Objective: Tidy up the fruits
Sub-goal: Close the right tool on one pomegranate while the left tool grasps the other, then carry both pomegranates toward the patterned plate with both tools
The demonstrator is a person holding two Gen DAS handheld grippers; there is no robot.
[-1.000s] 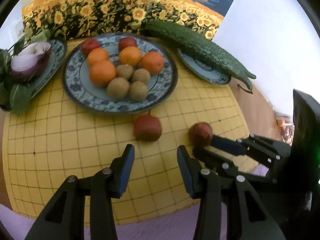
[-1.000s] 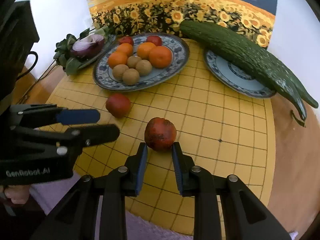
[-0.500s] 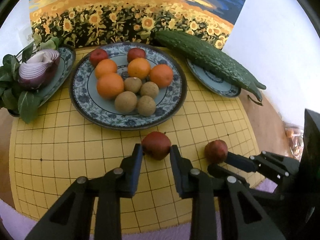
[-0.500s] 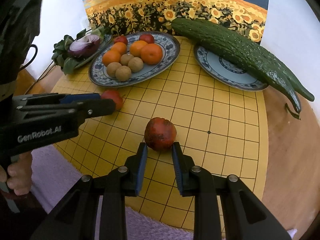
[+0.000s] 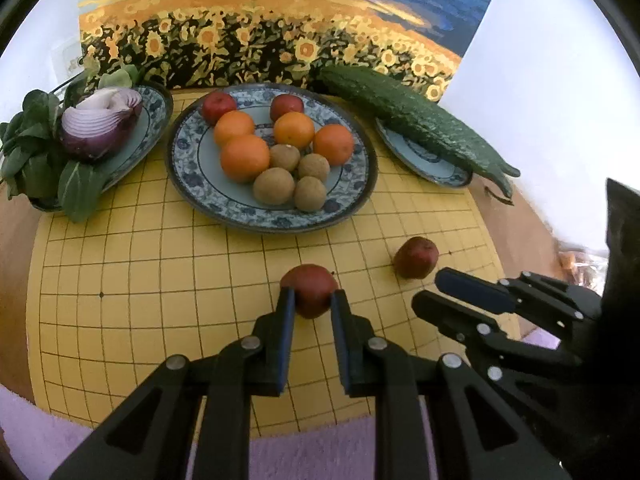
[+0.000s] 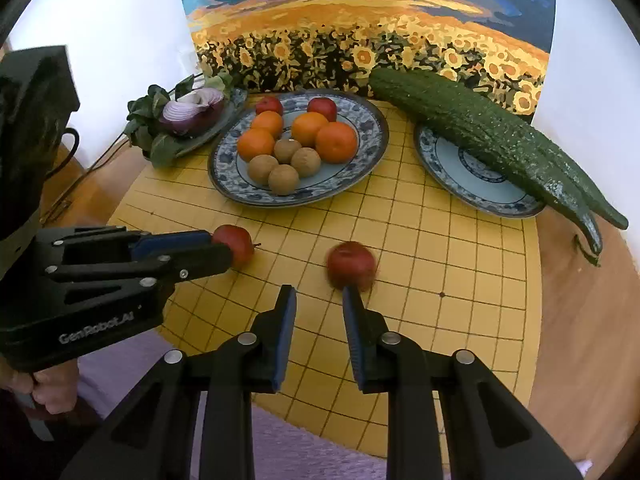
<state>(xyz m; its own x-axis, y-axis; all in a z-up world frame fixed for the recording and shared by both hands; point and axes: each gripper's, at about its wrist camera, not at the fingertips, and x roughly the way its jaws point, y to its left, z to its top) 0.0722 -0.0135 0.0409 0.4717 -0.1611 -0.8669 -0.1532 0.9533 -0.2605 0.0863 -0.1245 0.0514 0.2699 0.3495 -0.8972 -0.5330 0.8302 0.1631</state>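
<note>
A blue-patterned fruit plate (image 5: 352,196) (image 6: 376,136) holds oranges, brown kiwis and two red apples at its far rim. My left gripper (image 5: 313,300) is shut on a red apple (image 5: 309,282) low over the yellow grid board; the apple also shows in the right wrist view (image 6: 236,242). A second red apple (image 5: 415,257) (image 6: 351,265) sits loose on the board. My right gripper (image 6: 319,298) is open and empty, just behind that apple, whose lower edge meets the right fingertip (image 6: 349,296).
A plate with a halved red onion and greens (image 5: 96,136) stands at the back left. A large cucumber (image 6: 492,136) lies across a small plate (image 6: 472,184) at the back right. A sunflower painting (image 5: 260,40) backs the board. A purple cloth (image 5: 312,444) lies at the near edge.
My left gripper moved in and shut on the near apple. My right gripper let go of the other apple, opened and drew back; that apple now lies loose and blurred.
</note>
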